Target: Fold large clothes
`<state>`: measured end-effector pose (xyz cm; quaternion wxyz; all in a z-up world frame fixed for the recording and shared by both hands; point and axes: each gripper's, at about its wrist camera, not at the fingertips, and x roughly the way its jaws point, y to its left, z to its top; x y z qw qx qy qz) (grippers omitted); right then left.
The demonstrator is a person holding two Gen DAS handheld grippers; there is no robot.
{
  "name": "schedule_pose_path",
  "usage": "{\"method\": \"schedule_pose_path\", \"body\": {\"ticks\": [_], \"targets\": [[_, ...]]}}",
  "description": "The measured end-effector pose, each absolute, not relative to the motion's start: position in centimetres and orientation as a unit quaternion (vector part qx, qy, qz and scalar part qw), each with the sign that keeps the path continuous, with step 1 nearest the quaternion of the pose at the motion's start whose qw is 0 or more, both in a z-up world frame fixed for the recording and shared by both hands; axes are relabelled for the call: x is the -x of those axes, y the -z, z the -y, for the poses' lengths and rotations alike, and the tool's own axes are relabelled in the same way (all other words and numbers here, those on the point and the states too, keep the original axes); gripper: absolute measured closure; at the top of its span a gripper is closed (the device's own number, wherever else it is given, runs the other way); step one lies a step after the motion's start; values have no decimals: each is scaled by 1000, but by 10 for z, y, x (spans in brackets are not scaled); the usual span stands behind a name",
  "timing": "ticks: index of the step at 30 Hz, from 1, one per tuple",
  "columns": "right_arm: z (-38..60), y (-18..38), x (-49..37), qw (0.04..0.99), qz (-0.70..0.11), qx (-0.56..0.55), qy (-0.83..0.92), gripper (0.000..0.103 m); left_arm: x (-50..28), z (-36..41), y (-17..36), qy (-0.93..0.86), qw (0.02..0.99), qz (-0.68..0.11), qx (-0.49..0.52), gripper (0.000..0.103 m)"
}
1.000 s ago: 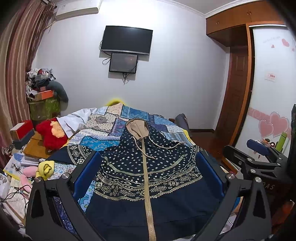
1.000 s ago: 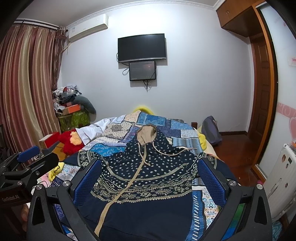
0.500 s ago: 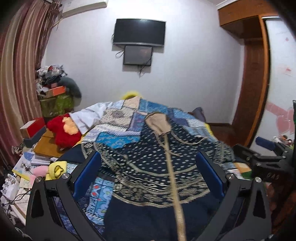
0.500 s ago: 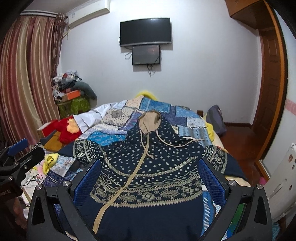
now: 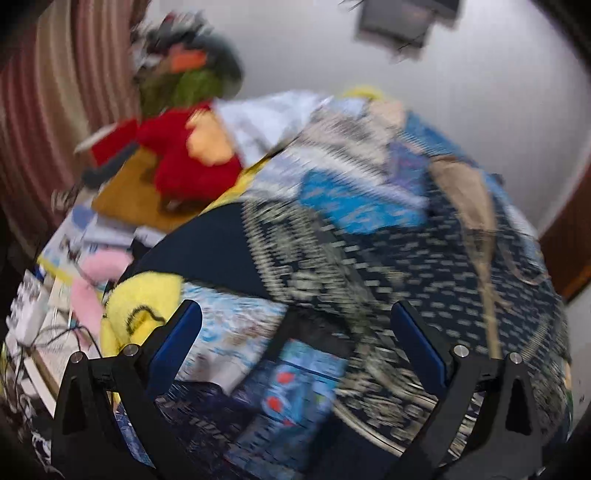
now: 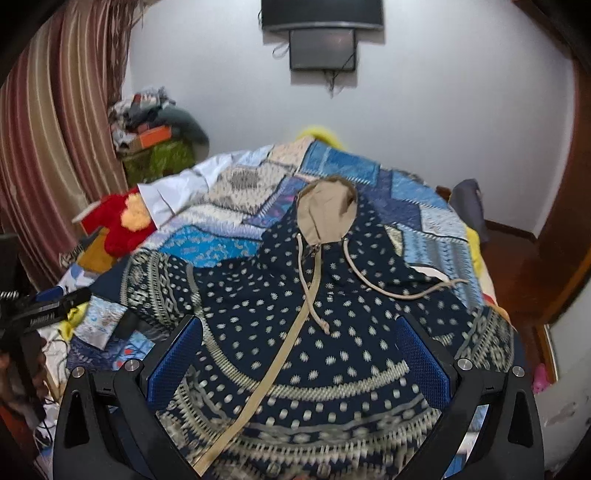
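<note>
Since it's a big hoodie (image 6: 332, 332), I'm expecting soft, floppy and a bit heavy: knit-looking fabric that'll sag and drag on the quilt (image 6: 236, 192) rather than slide. It's lying flat, front up, across the bed, hood (image 6: 327, 214) toward the far wall, zipper (image 6: 280, 354) closed down the middle, both sleeves spread out sideways. Nothing's folded yet as far as I can judge.

Best bet for a hold is the thick bits, I think: a cuff or shoulder seam, or the hem corners, not the thin middle panel. The drawstrings (image 6: 399, 291) are loose and would snag easily, so I'd steer clear.

My left gripper (image 5: 295, 328) is spread wide, holding nothing, over the left sleeve (image 5: 266, 243) near the bed edge. That view is badly smeared, so I can't tell exactly how close it is to the cloth. My right gripper (image 6: 299, 339) is also wide apart and empty, hanging over the chest.

Quilt is a patchwork, blue and grey, a little rumpled, so expect some friction. Room's cluttered on the left: curtain (image 6: 55, 147), red plush (image 6: 122, 221), yellow plush (image 5: 144, 310), books. TV (image 6: 321, 14) on the far wall.
</note>
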<state>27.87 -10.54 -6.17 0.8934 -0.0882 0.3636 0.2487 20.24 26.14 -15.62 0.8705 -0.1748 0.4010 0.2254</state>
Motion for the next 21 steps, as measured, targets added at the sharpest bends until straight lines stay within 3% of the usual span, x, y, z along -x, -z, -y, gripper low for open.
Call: {"method": "schedule_pose_path", "body": {"ticks": [8,13,18,21], "targets": [[60,132,-351,855,-422,150,-261,0,-233,-300,212,-195,826,-471,240,0],[32,172,-379,821,-469,153,-288,0,-245,-315,225,-167,813,-460,316,4],[7,199,-395,787,-510,135,-320,0,-259,-339,229,-175,803,-436,367,30],[-7,216,-400,768,-532,140,-327,0,-267,-350,228,-206,799,-436,359,57]]}}
